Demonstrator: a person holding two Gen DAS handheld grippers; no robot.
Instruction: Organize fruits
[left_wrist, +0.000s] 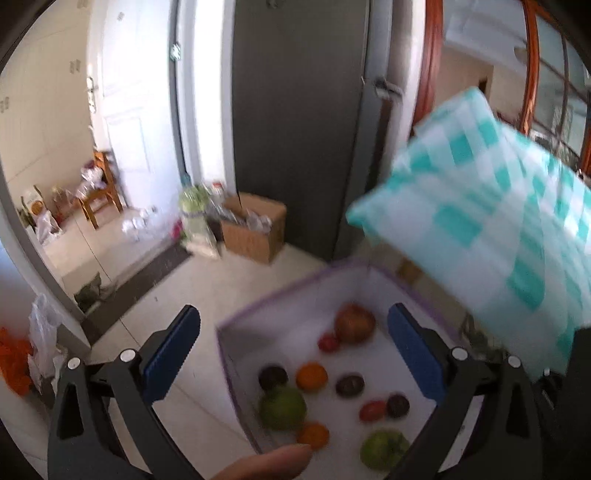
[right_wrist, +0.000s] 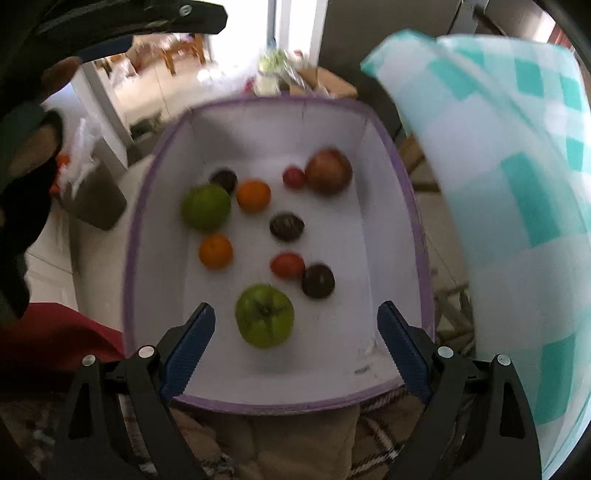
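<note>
the left gripper hovers above the near left corner of the white bin, its blue fingers spread wide with nothing between them. inside, from left to right — a green fruit, two oranges, a second green fruit, three dark fruits, small red ones and a reddish apple, all lying loose on the floor of the bin. the right gripper hangs over the near edge, fingers wide apart and holding nothing. further right, a teal checked lid stands tilted — blurred.
</note>
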